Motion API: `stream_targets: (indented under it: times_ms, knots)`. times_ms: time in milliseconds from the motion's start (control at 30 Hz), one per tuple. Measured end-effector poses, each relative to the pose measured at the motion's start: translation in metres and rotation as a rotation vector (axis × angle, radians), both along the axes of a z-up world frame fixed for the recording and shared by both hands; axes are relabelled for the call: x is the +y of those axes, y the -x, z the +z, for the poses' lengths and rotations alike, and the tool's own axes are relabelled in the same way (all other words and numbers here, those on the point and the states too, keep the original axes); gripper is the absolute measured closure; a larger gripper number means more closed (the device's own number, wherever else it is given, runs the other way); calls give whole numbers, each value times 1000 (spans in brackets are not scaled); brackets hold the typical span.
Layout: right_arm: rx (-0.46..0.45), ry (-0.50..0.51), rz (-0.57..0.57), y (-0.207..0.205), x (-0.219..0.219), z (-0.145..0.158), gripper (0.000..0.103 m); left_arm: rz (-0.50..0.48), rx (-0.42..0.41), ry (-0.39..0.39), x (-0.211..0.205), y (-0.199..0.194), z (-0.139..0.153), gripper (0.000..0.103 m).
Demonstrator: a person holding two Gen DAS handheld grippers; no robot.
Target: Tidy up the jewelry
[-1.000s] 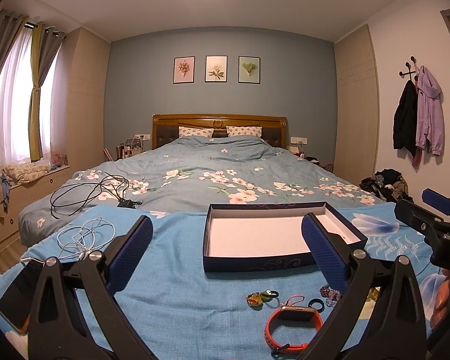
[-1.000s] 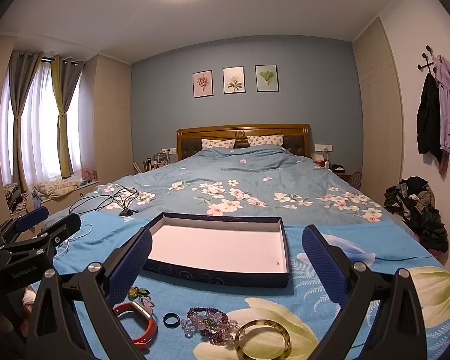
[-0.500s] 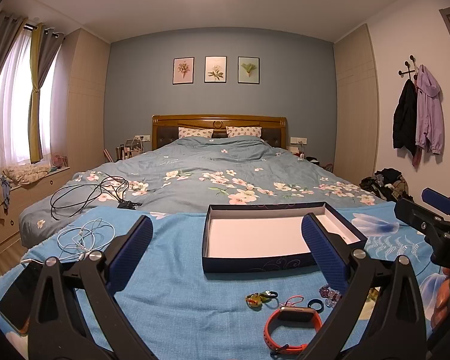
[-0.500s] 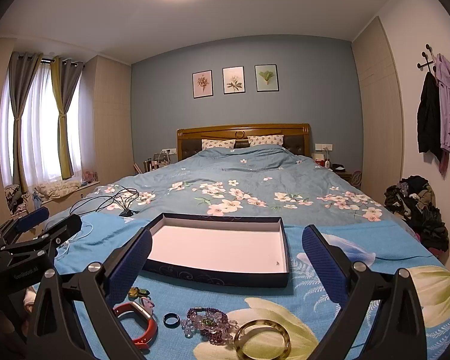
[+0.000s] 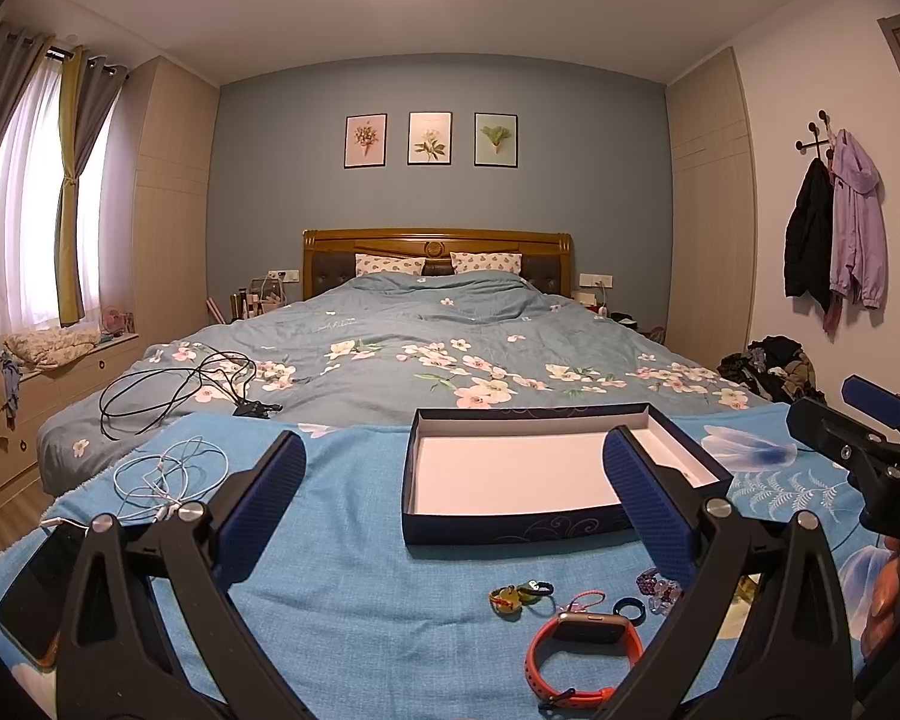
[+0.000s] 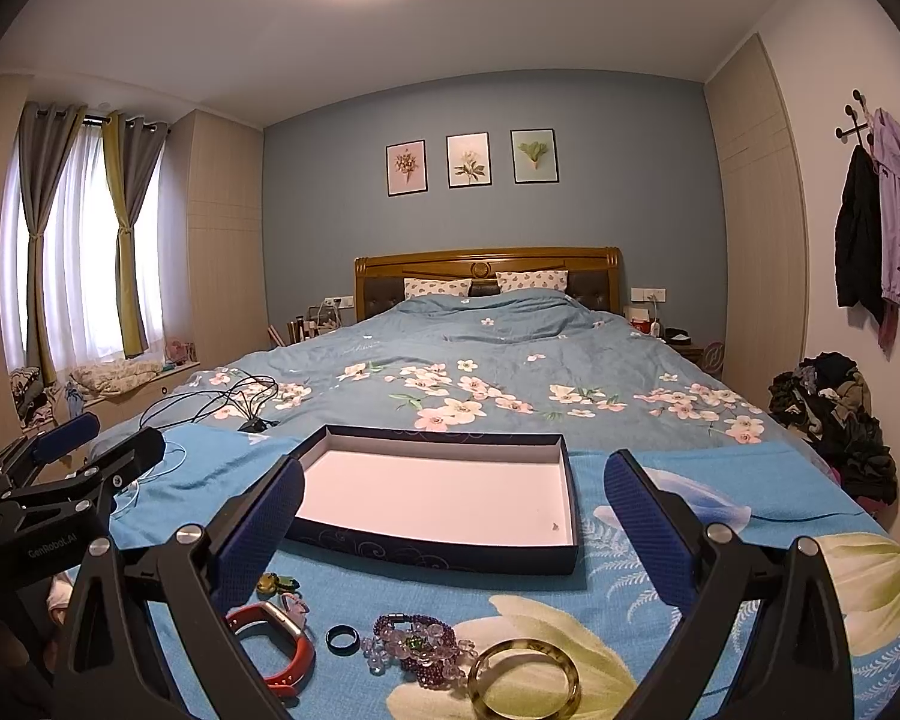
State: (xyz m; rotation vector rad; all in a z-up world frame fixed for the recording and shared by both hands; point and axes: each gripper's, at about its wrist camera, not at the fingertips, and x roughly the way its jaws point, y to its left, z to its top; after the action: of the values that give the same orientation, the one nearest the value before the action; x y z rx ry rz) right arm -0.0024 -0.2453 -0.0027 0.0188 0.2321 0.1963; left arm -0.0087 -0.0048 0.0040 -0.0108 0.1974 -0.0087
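Tongs are hanging wide open on both sides, neither one gripping anything. Left gripper (image 5: 453,498) is hovering above the blue blanket (image 5: 342,594), its pads spread far apart, with the box (image 5: 510,525) lying just ahead between them. Right gripper (image 6: 453,525) is holding the same pose, jaws fully parted, above the jewelry row.

Jewelry is lying loose on the blanket in front of the box, none of it inside. An orange watch (image 6: 276,645) is sitting at the left end, partly hidden behind the right gripper's left finger. Beside it a dark ring (image 6: 343,639) is lying flat, then a purple bead bracelet (image 6: 417,642), then an amber bangle (image 6: 525,681) touching the beads. A small green charm (image 6: 273,583) is resting nearer the box. In the left view the watch (image 5: 582,654), ring (image 5: 629,608) and charm (image 5: 507,598) are showing between the fingers.

Box is sitting open, white inside, near the blanket's far edge. Farther left, white earphones (image 5: 162,474) and a phone (image 5: 36,588) are lying on the blanket, and a black cable (image 5: 174,387) is coiling on the bed (image 5: 450,336) beyond.
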Motion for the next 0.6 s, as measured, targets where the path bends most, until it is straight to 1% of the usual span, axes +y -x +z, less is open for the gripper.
stream_targets:
  times_ms: [600]
  knots:
    - [0,1,2,0,0,3,6,-3,-1,-2,-1,0,0,5]
